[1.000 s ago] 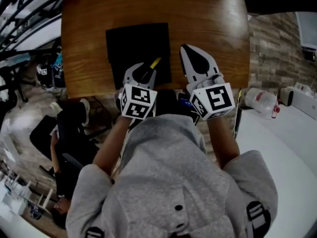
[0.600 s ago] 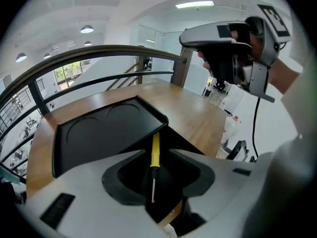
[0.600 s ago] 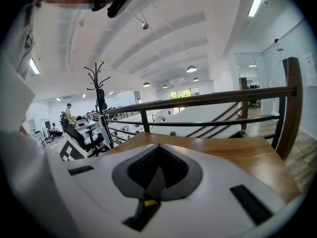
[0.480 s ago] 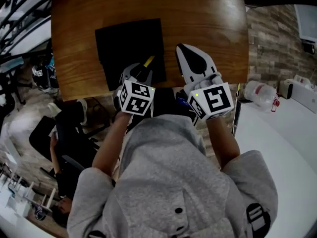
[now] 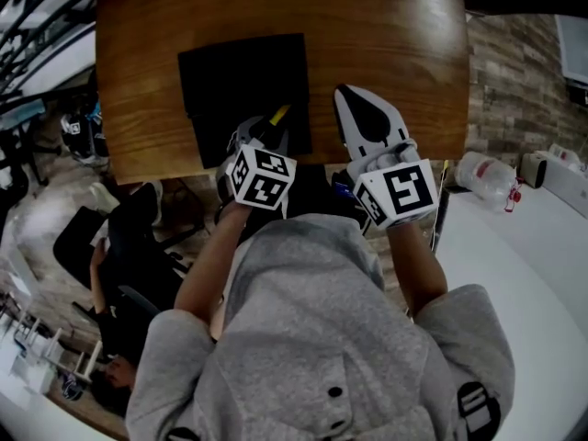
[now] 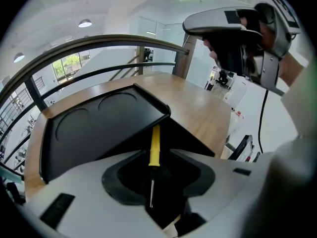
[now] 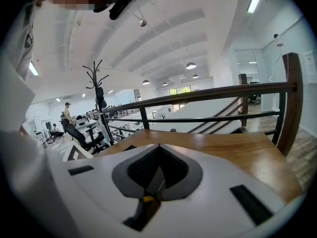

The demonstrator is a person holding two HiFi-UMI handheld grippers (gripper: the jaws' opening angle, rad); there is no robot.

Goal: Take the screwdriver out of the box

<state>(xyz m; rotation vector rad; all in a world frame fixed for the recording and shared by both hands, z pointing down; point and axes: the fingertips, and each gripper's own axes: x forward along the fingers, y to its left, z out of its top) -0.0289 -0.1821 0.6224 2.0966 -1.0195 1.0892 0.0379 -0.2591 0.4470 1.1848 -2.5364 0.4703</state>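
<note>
the box [image 5: 234,81] is black and flat. it sits on the wooden surface [image 5: 395,44] left of the middle, with one side close along the near edge. the screwdriver [image 5: 279,116] shows against the black by the box's near right corner. its yellow handle points away and to the right, and its thin metal shaft points back toward the person.

the left gripper [image 5: 262,134] hangs right over that corner, tipped steeply down. in the left gripper view its jaws stand wide apart and the screwdriver [image 6: 155,145] runs up the gap between them. the shaft tip is down in the dark of the gap and the handle reaches out past the fingertips toward the corner of the box [image 6: 99,128] (neither pad seems to touch the shaft, so nothing is gripped).

the right gripper [image 5: 343,90] is to the right of the box and apart from it, over the surface by the near edge. in the right gripper view its jaws are closed together with nothing between them. the wooden surface [image 7: 233,152] lies ahead, with a dark railing [image 7: 198,95] beyond it.

a bottle [image 5: 482,186] lies on a second, white surface [image 5: 542,246] off the near right corner. the person's grey hooded top [image 5: 312,338] fills the bottom of the head view.
</note>
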